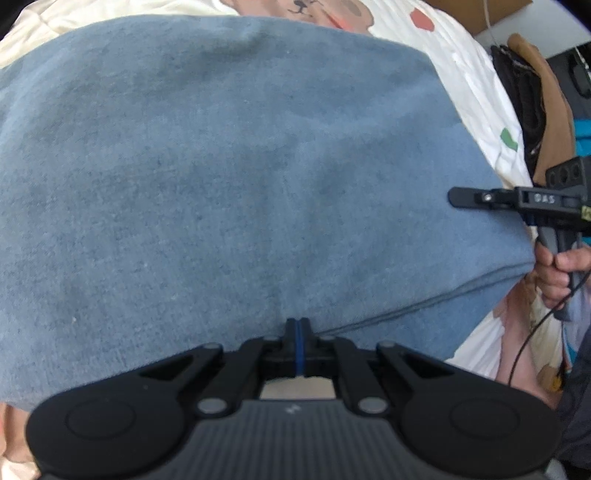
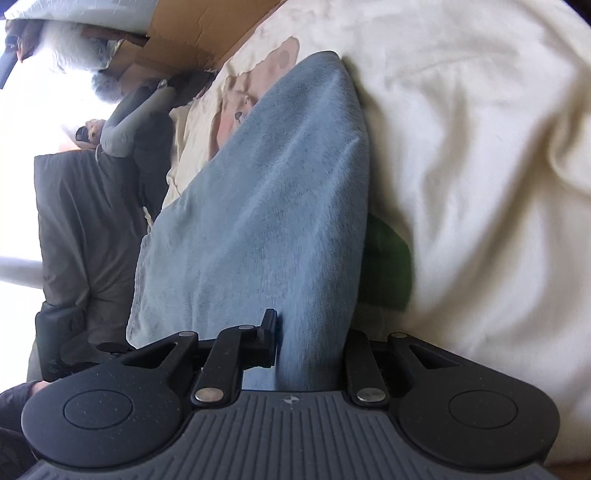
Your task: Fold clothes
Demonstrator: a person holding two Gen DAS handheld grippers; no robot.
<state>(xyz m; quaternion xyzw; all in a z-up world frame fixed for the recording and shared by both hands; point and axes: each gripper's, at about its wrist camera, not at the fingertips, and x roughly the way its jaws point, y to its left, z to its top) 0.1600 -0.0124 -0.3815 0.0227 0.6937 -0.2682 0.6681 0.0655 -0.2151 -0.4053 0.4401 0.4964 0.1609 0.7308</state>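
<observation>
Garment: blue cloth (image 1: 229,177), soft and fleecy-looking, lies spread over my cream printed bedcover (image 1: 469,70); what kind of clothing it is I cannot tell.
Fold state: a doubled edge shows along the near side in the left wrist view, one layer lying over another, so I judge at least one fold is in (how many, the pictures do not say).
Left claw (image 1: 299,325): jaws pressed together at the near edge of the cloth; only a thin blue line shows between the pads, and I cannot tell whether that is pinched cloth or the pad lining.
Right claw (image 2: 310,332): jaws stand a little apart with a thick band of the blue cloth running up between them; the far finger is hidden behind the cloth, so I cannot tell whether the pads press on it.
Right claw, seen from the left (image 1: 469,197): reaches in flat at the cloth's right edge, my hand (image 1: 554,269) on its handle.
Lie of the cloth: fairly smooth on top, no big wrinkles.
Left to do: I judge another fold and a squaring of the edges remain.
Surroundings: cardboard (image 2: 192,33) beyond the bed.
</observation>
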